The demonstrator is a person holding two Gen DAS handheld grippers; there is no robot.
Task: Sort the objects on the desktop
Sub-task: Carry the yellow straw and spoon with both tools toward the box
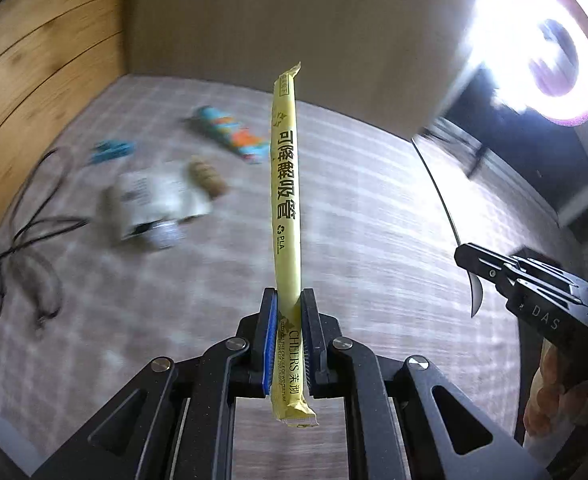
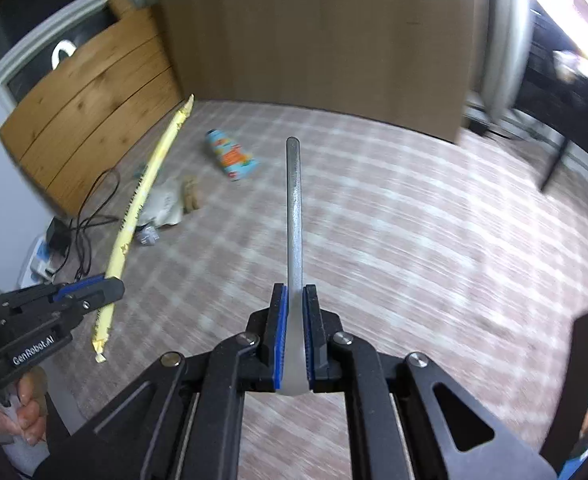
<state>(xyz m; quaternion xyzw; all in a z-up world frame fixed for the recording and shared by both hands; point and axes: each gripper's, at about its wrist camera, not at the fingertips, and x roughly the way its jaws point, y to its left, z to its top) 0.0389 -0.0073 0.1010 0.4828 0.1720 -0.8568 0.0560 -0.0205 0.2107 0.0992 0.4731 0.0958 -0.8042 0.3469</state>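
Observation:
My left gripper [image 1: 287, 300] is shut on a long yellow wrapped straw [image 1: 285, 184] and holds it upright above the checked tablecloth. The straw also shows in the right wrist view [image 2: 139, 200], held by the left gripper [image 2: 93, 284]. My right gripper [image 2: 294, 296] is shut on a long metal spoon [image 2: 294, 208], handle pointing forward. The right gripper [image 1: 478, 264] with the spoon [image 1: 442, 200] shows at the right of the left wrist view.
On the tablecloth [image 2: 394, 220] lie a colourful tube [image 2: 231, 156], a brown biscuit-like item [image 2: 190, 196], a crumpled white packet [image 2: 165, 204], a small foil item [image 2: 147, 236] and a blue clip [image 1: 111, 151]. Black cables [image 2: 89, 216] lie by the wooden board [image 2: 93, 108].

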